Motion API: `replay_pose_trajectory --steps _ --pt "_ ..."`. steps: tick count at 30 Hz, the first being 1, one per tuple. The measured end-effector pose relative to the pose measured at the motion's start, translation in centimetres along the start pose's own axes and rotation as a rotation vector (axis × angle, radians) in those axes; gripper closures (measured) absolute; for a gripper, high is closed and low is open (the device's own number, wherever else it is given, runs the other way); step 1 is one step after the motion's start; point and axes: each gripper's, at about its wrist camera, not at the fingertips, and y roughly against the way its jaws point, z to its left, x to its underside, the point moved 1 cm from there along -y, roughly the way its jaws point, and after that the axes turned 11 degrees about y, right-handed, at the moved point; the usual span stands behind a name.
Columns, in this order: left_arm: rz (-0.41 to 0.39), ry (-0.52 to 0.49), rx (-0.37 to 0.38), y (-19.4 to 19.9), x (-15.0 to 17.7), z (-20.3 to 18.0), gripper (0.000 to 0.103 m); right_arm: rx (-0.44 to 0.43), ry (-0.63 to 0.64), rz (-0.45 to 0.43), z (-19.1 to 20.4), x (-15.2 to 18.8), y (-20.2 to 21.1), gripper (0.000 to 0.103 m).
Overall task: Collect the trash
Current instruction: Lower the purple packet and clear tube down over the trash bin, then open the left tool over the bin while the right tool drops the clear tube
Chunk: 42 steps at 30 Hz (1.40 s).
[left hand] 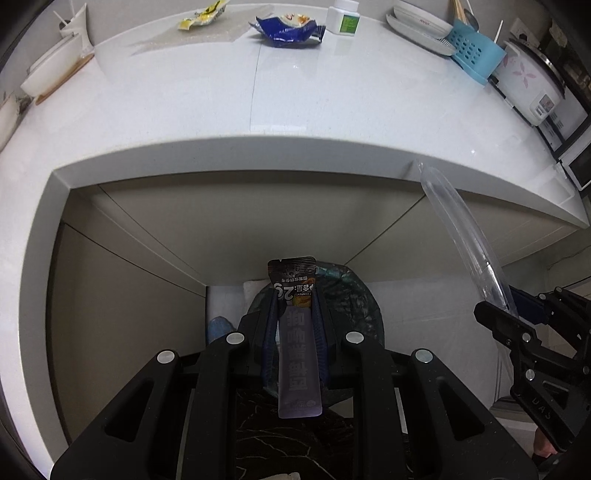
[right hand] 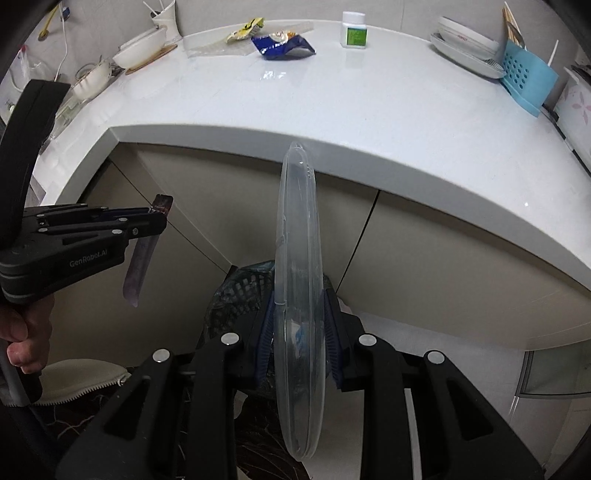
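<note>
Both grippers hang in front of the white counter, below its edge, and each points steeply down toward a dark, bag-lined bin on the floor under them. That is the relation the coming move turns on: the bin lies straight below and just ahead of both loads, so a release should drop them into it, provided each piece clears the rim.

The left gripper is pinched on a slim grey sachet. The sachet's long axis runs along the fingers, its torn dark top pointing forward over the bin's mouth. From the right wrist view the same sachet hangs down out of the closed jaws.

The right gripper is pressed together on a clear plastic lid, held on edge, with its long axis also running forward along the fingers and its far end reaching up toward the counter edge. The lid is wide, and it is likely the piece more apt to catch on the bin's rim, though the bin's full outline is hard to make out behind the fingers.

More trash lies on the counter, well apart from both grippers: a blue wrapper and a yellow wrapper near the back wall.
</note>
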Motion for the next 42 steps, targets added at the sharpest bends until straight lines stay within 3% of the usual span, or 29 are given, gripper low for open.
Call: replay_pose_trajectory --steps 10,20,32,39,42 --pt "-0.016 -0.021 0.011 -1.0 0.8 -0.1 0.085 -0.021 0.012 0.012 0.7 2.0 -1.2 0.079" --pt "0.008 -0.025 0.082 -3.9 2.9 0.3 0.085 -0.028 0.005 0.111 1.5 4.3 -4.6 0.079" --pt "0.053 -0.075 0.074 -7.7 3.9 -0.4 0.085 -0.031 -0.041 0.197 1.1 5.2 -7.9 0.079" --pt "0.076 -0.083 0.092 -8.6 4.2 -0.3 0.08 -0.027 -0.041 0.214 1.4 5.2 -7.9 0.079" --pt "0.071 -0.076 0.093 -8.7 4.2 -0.5 0.066 -0.025 -0.038 0.222 1.3 5.3 -7.8 0.079"
